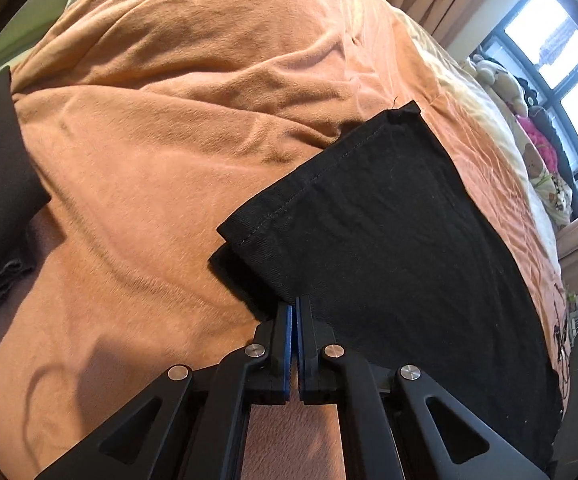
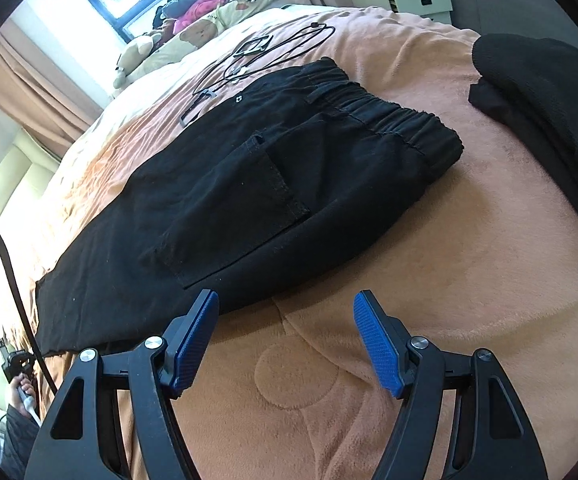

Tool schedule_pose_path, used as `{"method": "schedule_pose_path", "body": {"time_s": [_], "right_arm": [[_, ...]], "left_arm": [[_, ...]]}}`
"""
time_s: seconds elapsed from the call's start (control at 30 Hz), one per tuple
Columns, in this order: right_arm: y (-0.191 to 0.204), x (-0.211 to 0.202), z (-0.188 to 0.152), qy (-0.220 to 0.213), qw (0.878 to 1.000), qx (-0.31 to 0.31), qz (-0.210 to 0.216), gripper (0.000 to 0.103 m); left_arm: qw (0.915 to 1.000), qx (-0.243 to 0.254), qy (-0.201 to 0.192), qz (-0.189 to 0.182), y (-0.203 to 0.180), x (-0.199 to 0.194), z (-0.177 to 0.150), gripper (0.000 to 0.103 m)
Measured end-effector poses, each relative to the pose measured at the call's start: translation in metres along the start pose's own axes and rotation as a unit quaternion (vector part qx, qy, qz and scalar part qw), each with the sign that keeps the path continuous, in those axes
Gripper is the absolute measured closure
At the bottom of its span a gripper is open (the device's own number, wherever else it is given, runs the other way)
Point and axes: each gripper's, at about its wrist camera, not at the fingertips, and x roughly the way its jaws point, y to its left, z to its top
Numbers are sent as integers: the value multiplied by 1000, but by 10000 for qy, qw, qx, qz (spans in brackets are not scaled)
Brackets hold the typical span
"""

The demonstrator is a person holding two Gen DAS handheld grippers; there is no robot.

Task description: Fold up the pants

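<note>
Black pants point(image 2: 249, 184) lie flat on the bed's orange blanket point(image 2: 429, 300), legs already doubled, waistband far end. Left gripper point(image 1: 293, 312): fingers pinched together on the hem-end edge of the fabric. Right gripper point(image 2: 285, 320): fingers wide apart, empty, just beside the near edge. Cloth looks soft, floppy, light; best grab both layers at hem corners, else it'll sag.
</note>
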Motion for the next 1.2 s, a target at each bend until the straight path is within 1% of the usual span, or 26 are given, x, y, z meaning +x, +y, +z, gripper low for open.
{"method": "schedule_pose_path", "body": {"time_s": [0.07, 0.1, 0.13, 0.2, 0.23, 0.27, 0.3, 0.43, 0.63, 0.7, 0.77, 0.87, 1.0, 1.1, 1.17, 1.2], "right_arm": [[0, 0, 0, -11, 10000, -10, 3, 34], [1, 0, 0, -14, 10000, -6, 14, 34], [0, -1, -1, -16, 10000, -4, 44, 34], [-1, -1, -2, -22, 10000, 26, 69, 34], [-2, -1, -3, -22, 9999, 52, 97, 34], [-4, -1, -3, -19, 9999, 102, 113, 34], [-5, -1, -4, -20, 9998, 153, 120, 34], [-17, 2, -7, -13, 9988, 444, 229, 34], [-32, 6, -12, -155, 9931, 1053, 482, 34], [-38, 11, -12, -219, 9897, 1289, 590, 34], [-42, 18, -12, -266, 9867, 1462, 653, 34], [-49, 31, -10, -376, 9815, 1739, 701, 34], [-59, 41, -7, -667, 9726, 2066, 835, 34], [-63, 48, -5, -906, 9666, 2218, 909, 34], [-65, 53, -3, -1014, 9637, 2273, 966, 34], [-65, 56, -2, -1066, 9632, 2272, 965, 34]], "left_arm": [[9998, 186, 33, 103, -4, -1, -2, 100], [9997, 185, 107, 143, -4, 0, -2, 99], [9996, 138, 207, 159, -2, 2, -3, 93], [9997, 8, 260, 31, 2, 2, -2, 81], [9997, -43, 256, 1, 5, 0, -3, 64], [9997, -89, 235, 8, 7, -1, -4, 48], [9997, -124, 207, -13, 10, -3, -5, 46], [9991, -273, 281, -131, 17, 2, -9, 46], [9988, -417, 104, -226, 15, 11, -6, 46], [9987, -449, 10, -239, 13, 11, 0, 46], [9975, -610, -107, -338, 16, 9, 3, 56], [9942, -899, -143, -567, 28, 8, -2, 57], [9948, -796, -110, -620, 25, 6, -5, 57], [9947, -778, -101, -666, 22, 13, 4, 58], [9948, -757, -92, -677, 25, 20, 12, 64], [9941, -810, -104, -720, 26, 22, 13, 65]]}}
